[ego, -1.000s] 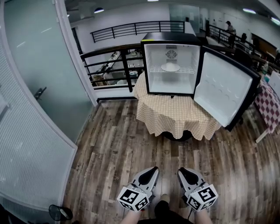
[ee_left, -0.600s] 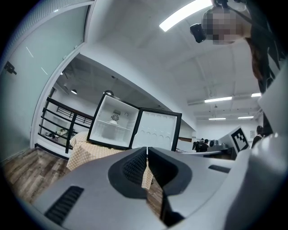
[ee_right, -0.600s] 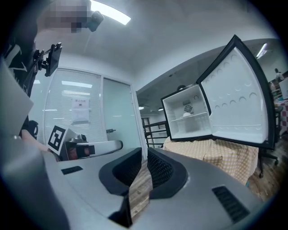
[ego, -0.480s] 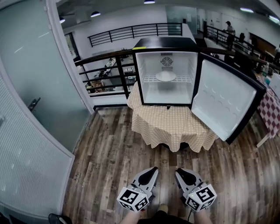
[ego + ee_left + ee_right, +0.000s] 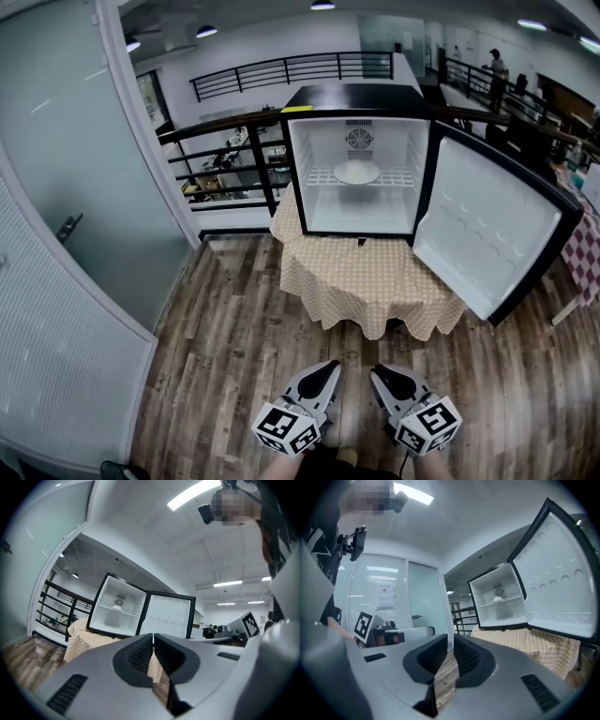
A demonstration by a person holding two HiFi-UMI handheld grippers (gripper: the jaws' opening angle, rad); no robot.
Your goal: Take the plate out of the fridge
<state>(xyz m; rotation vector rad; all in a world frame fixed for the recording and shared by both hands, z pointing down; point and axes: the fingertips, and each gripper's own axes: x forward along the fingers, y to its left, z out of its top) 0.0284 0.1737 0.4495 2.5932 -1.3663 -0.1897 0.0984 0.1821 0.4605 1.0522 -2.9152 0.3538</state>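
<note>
White plate (image 5: 357, 172) location: on the wire shelf (image 5: 400, 176) inside the black mini fridge (image 5: 356, 97), upper centre of the head view. The fridge door (image 5: 487, 225) stands wide open toward the right of the frame, so the shelf is unobstructed. The fridge sits on a table covered with a checked tablecloth (image 5: 370, 272).

Tool state: the left gripper (image 5: 326, 366) and the right gripper (image 5: 379, 373) are held low at the bottom centre of the head view, over the wood-pattern floor (image 5: 234, 356), well apart from the fridge. In the left gripper view the jaws are closed tip to tip with nothing between them. In the right gripper view the jaws are likewise drawn together and empty; only floor shows through the slit behind the tips.

Step in hand, as judged: approach. No contact with the plate has been made.

Next move calls for:
1. Closing the remaining gap to the table.
2. Raising one gripper to shelf height and spreading its jaws.
3. Entering the cavity level with the shelf, clear of the door edge, and taking the plate by its near rim.
</note>
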